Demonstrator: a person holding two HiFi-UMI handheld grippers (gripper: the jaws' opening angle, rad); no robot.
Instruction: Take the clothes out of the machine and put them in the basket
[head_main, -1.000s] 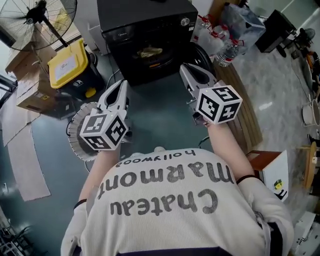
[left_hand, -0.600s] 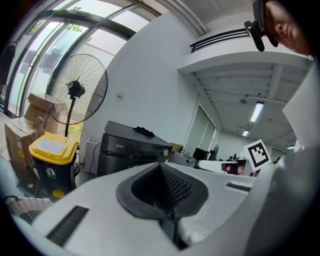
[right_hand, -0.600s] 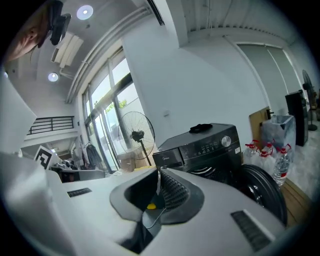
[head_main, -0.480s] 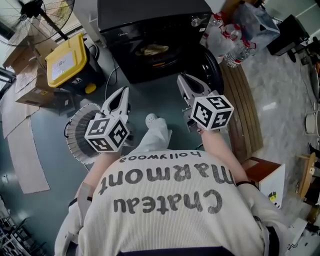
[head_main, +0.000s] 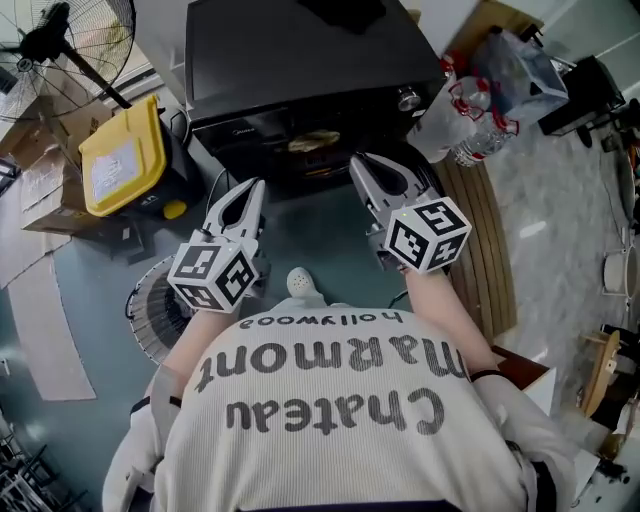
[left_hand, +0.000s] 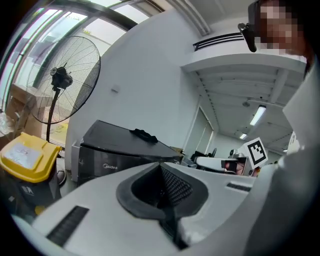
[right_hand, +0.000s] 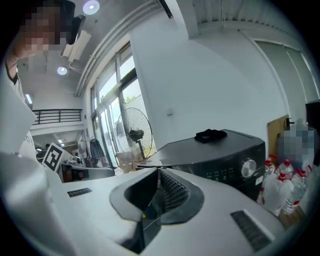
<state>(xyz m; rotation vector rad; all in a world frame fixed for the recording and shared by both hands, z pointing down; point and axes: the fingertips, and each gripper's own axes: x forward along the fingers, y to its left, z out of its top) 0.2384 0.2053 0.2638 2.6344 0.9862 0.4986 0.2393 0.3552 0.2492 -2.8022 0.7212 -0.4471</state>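
- Left gripper (head_main: 254, 190) is closed, jaws pressed tip to tip. Its own view shows just the ribbed pads meeting, with nothing caught between them.
- Right gripper (head_main: 358, 165), same deal: jaws fully together, and it's empty.
- Both are held out in front of the person, pointing at the black machine (head_main: 300, 70). They're near its front, but as far as I can tell not inside the opening.
- The clothes (head_main: 313, 142) sit in the machine's dark opening. In the head view they're a pale yellowish bundle between the two gripper tips, and nothing is touching them.
- The basket (head_main: 145, 320) is the white slatted round one on the floor, to the person's left. It's partly tucked behind the left arm, so I can't see much of its inside.
- There's a dark thing (right_hand: 211, 135) lying on top of the machine. I can't tell if it's clothing.
- Progress-wise, I'd call it square one. Nothing looks pulled out yet, and I can't see anything in the basket.
- Still to do, I reckon: spread the jaws, reach in, grab the bundle, carry it to the basket, and repeat if there's more inside.
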